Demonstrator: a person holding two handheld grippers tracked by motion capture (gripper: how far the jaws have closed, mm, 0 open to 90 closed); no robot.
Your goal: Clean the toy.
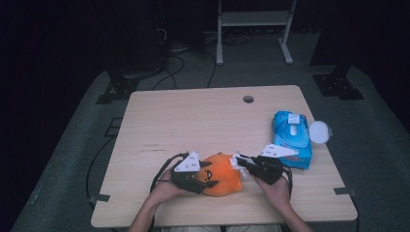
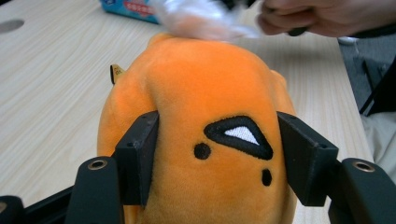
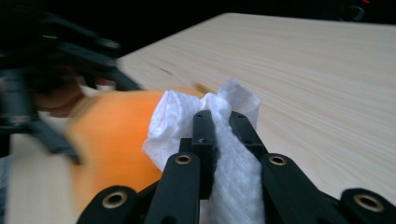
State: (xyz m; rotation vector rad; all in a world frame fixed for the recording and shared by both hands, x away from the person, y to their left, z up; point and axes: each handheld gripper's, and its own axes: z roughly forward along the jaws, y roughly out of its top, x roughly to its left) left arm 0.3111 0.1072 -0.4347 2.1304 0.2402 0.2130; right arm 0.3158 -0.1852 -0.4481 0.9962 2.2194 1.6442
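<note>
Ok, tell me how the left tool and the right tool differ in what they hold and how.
The left tool grips the orange plush toy with its jaws spread wide on either side, while the right tool pinches a white wipe with its jaws nearly closed. The left tool holds the toy steady on the table; the right tool presses the wipe against the toy's far end. Both are black, hand-held and clamped on something.

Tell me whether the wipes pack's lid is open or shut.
Open: a round white lid stands swung out beside the blue wipes pack, past its right edge, in the high view.
</note>
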